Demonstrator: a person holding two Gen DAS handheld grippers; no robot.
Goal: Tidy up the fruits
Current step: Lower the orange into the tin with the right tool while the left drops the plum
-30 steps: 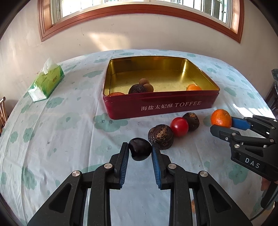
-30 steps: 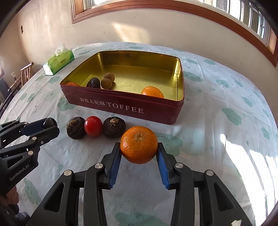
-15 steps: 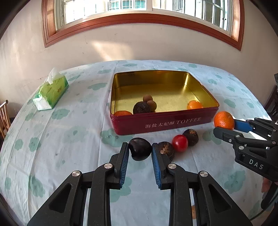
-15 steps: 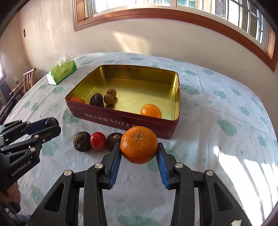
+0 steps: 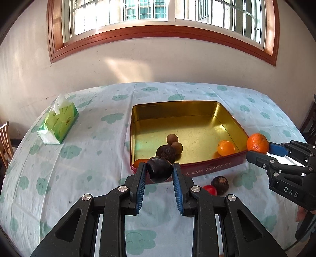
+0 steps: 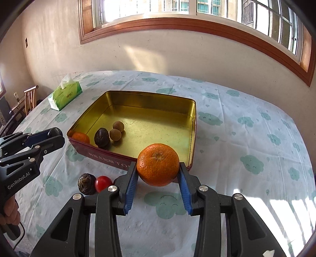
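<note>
My left gripper pinches a smooth, probably slippery dark fruit at its widest, while my right gripper clamps a firm orange across its middle.

A green tissue pack lies on the tabletop, far to the left, with a white tissue sticking out of its top. The tabletop has a pale cloth with green smiling clouds on it. Behind it is a cream wall and a big window with a brown wooden frame. A wooden chair stands by the left edge.
</note>
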